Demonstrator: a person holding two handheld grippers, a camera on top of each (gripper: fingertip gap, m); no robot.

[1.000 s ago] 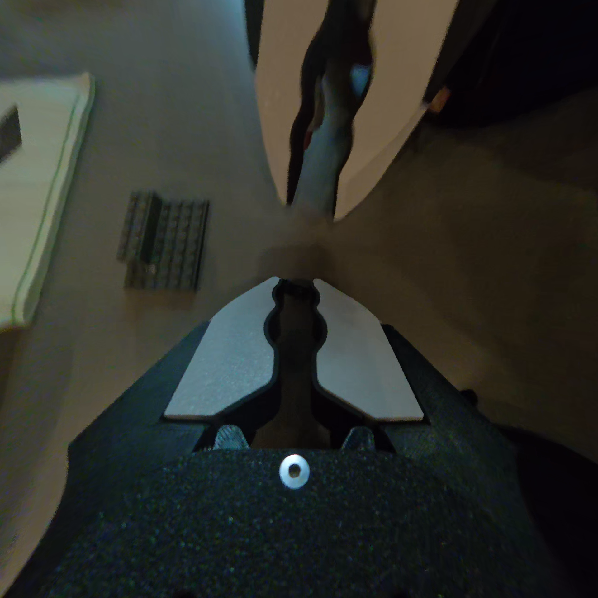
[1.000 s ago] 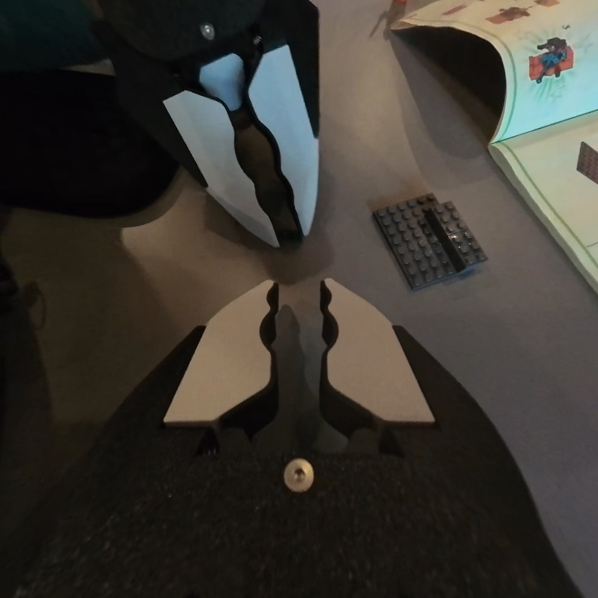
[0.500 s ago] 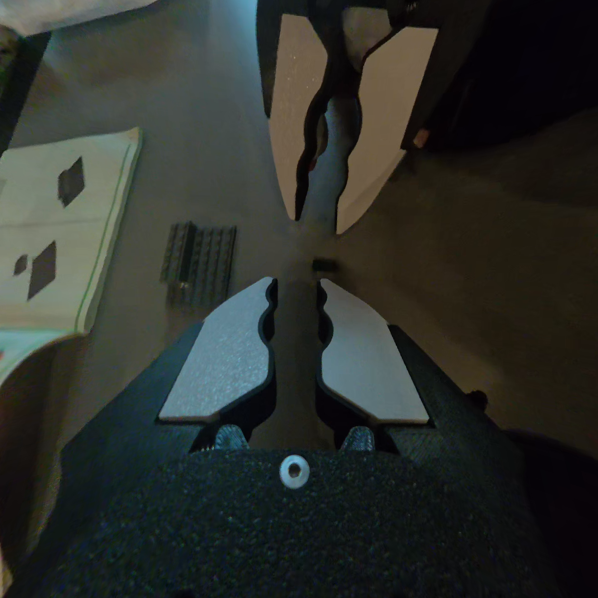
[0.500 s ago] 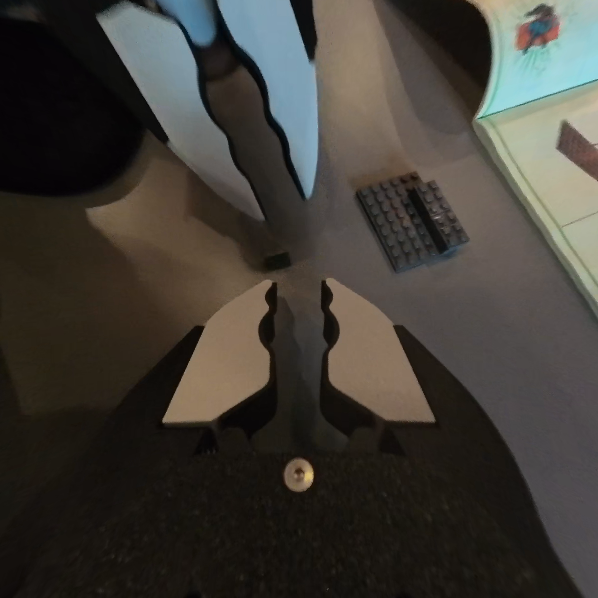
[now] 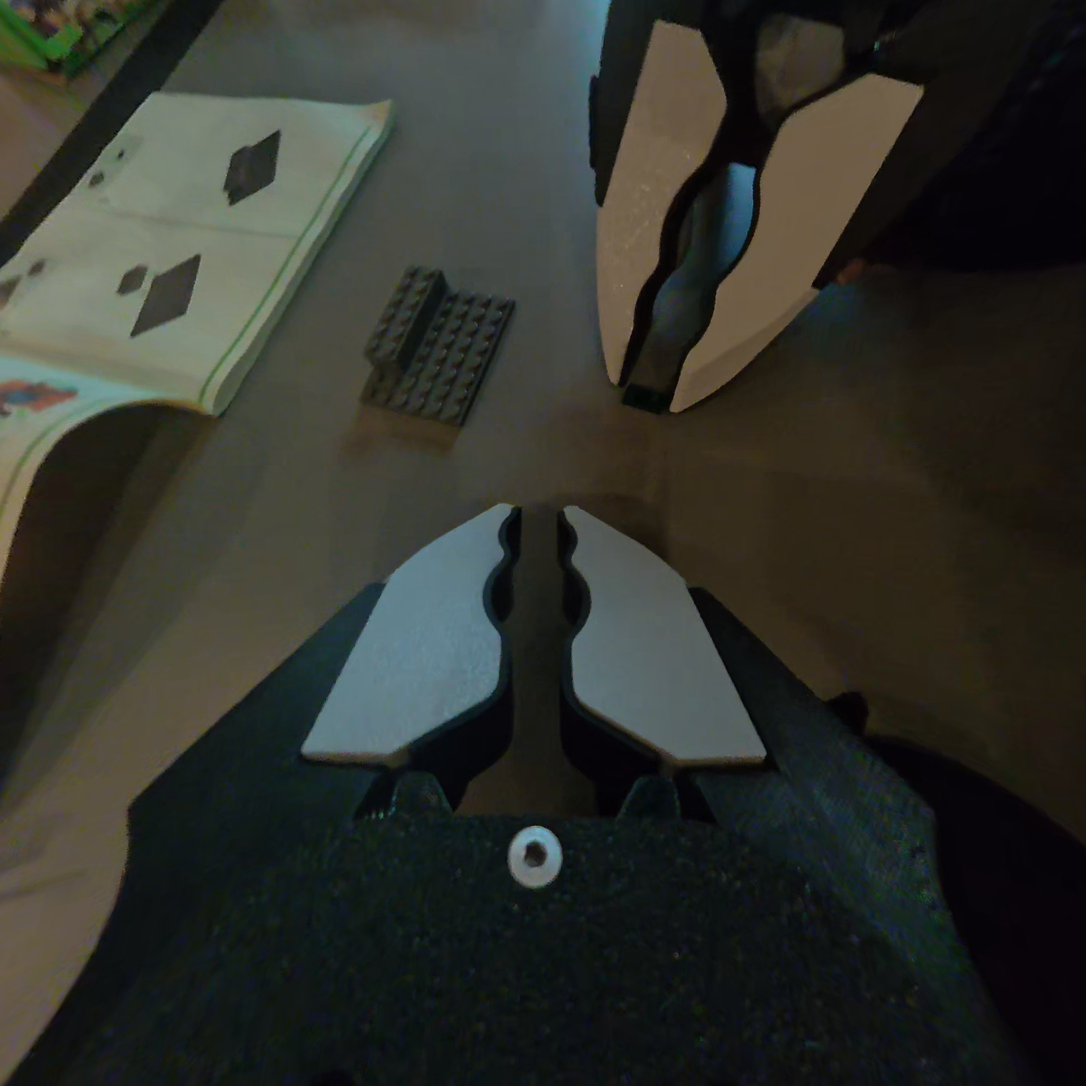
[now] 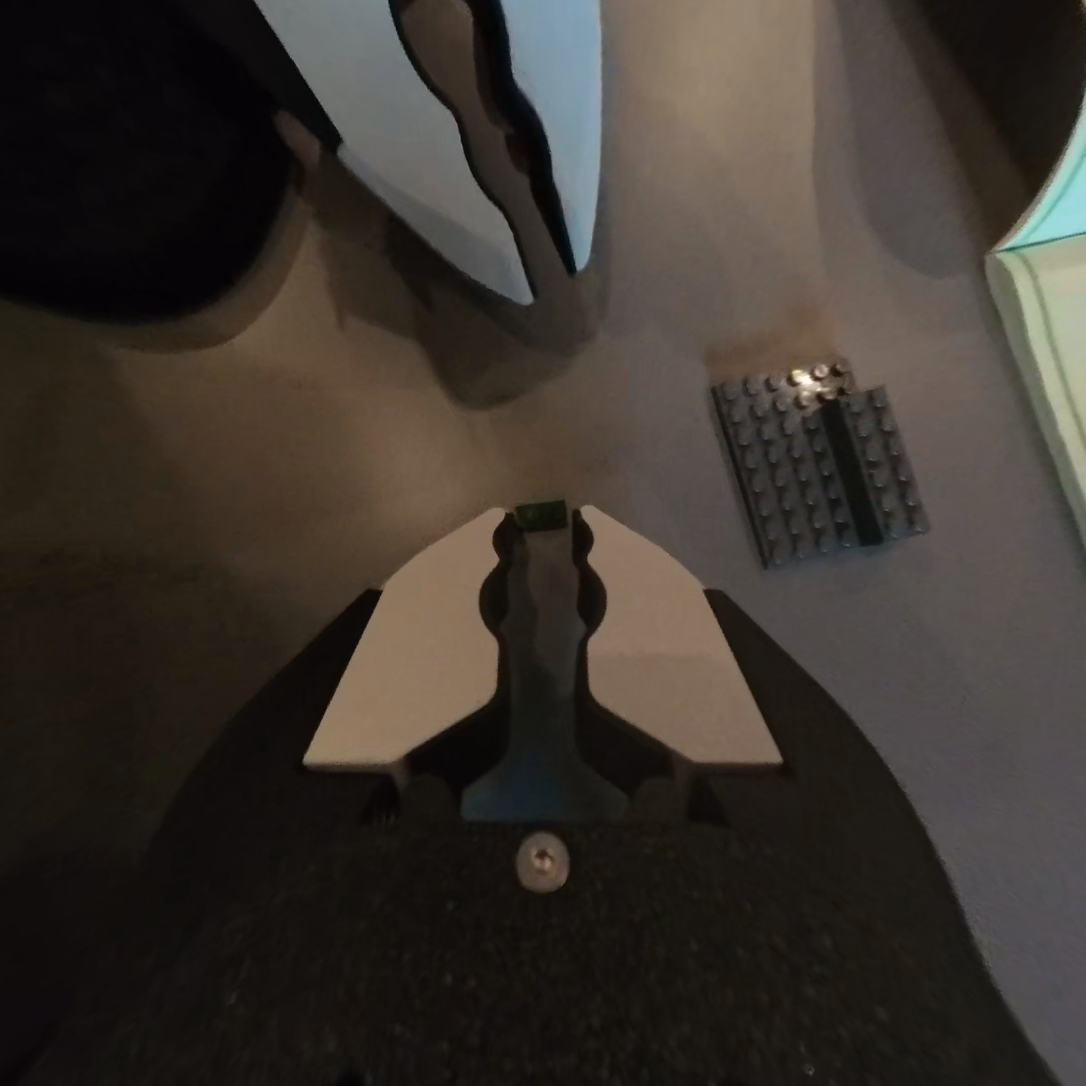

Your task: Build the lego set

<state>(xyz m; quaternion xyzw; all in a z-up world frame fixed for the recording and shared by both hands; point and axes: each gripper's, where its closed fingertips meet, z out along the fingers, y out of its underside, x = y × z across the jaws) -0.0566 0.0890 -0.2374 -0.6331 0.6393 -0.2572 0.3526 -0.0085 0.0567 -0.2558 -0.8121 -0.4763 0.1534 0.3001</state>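
Both tools share one build. The left gripper [image 5: 538,517] has a black, grainy-textured body that widens toward the camera, with a single silver screw [image 5: 534,855] set in its middle. Its two fingers [image 5: 423,646] carry flat pale grey plates with angled outer corners, and their black inner edges are cut in a wavy, scalloped line. The right gripper [image 6: 540,517] looks the same, with its own silver screw [image 6: 542,868], though dim light blurs its surface texture.
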